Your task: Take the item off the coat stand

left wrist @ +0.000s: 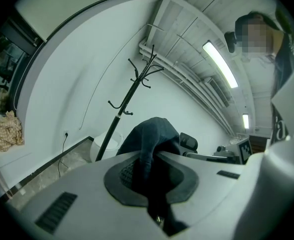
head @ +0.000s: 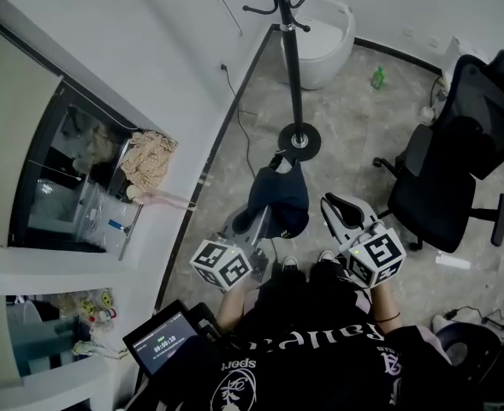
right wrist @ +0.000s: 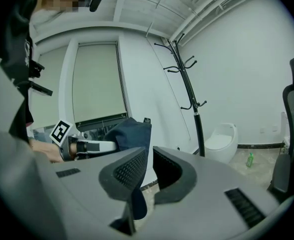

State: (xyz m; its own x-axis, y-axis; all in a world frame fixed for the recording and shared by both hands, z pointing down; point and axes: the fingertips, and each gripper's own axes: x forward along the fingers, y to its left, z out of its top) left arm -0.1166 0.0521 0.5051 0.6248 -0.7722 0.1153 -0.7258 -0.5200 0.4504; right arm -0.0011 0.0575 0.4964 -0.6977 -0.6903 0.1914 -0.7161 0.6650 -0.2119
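The black coat stand rises from its round base on the floor ahead of me, and its hooks are bare. A dark blue cloth item hangs off the stand, in front of my knees. My left gripper is shut on it. In the left gripper view the cloth bulges out above the closed pads of the left gripper, with the coat stand behind. My right gripper is beside the item on its right. In the right gripper view the right gripper shows a narrow gap with nothing in it.
A black office chair stands to the right. A white round bin and a green bottle sit beyond the stand. A beige cloth lies on the ledge at the left wall. A small screen is by my left side.
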